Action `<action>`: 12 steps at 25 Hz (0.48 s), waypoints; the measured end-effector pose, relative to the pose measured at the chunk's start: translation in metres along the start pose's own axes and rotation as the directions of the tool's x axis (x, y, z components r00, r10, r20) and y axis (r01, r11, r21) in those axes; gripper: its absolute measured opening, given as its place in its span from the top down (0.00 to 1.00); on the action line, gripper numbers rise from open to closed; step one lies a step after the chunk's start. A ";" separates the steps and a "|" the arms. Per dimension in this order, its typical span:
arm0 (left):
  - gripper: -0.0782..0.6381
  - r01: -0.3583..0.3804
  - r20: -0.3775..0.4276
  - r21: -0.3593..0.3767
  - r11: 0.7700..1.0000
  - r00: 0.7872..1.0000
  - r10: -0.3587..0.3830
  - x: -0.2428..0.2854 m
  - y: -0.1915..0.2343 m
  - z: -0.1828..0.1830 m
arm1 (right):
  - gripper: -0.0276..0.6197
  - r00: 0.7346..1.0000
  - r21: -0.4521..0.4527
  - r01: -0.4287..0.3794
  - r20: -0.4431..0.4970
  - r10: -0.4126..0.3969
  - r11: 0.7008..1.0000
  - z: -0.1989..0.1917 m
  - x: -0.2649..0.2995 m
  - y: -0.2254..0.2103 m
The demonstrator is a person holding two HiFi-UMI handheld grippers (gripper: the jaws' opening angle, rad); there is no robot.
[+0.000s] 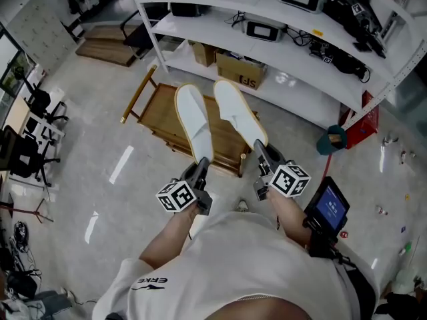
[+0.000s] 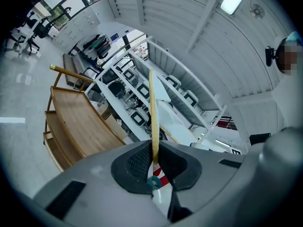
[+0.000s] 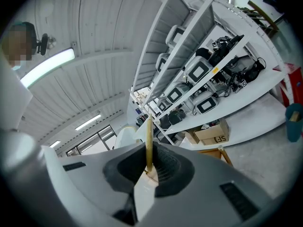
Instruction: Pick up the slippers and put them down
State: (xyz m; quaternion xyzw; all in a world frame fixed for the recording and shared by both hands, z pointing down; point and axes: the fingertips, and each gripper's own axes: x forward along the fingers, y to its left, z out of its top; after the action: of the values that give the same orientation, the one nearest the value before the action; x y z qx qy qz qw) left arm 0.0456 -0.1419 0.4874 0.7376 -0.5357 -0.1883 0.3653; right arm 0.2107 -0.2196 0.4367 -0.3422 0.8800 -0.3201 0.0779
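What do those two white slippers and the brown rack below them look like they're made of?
Left slipper and right slipper: probably matte white cloth, with a thin tan sole edge, maybe foam. Rack: light wood, judging by its honey colour and faint grain; smooth, possibly varnished.

A white short-sleeved T-shirt (image 1: pixel 227 265) is worn; black lettering is printed on its left sleeve. A black device (image 1: pixel 329 207) with a blue screen is strapped to the right forearm. The left tool (image 1: pixel 201 164) and right tool (image 1: pixel 259 151) are grey-bodied, lined with black textured pads (image 2: pixel 137 162) and fitted with black-and-white marker cubes (image 1: pixel 176 196).
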 end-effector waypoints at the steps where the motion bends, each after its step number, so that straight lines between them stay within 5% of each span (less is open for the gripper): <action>1: 0.85 -0.003 0.006 0.000 1.000 1.000 0.003 -0.001 0.000 0.002 | 0.91 1.000 0.001 -0.004 -0.003 0.004 1.000 0.000 0.002 0.001; 12: 0.85 -0.063 0.087 -0.014 0.998 0.994 0.064 -0.056 0.023 0.029 | 0.91 0.996 0.009 -0.082 -0.044 0.082 0.997 -0.029 0.033 0.050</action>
State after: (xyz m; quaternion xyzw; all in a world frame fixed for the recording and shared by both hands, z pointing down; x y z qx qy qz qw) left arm -0.0083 -0.1035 0.4792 0.7092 -0.5732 -0.2119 0.3516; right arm 0.1475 -0.1981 0.4313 -0.2985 0.8935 -0.3275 0.0728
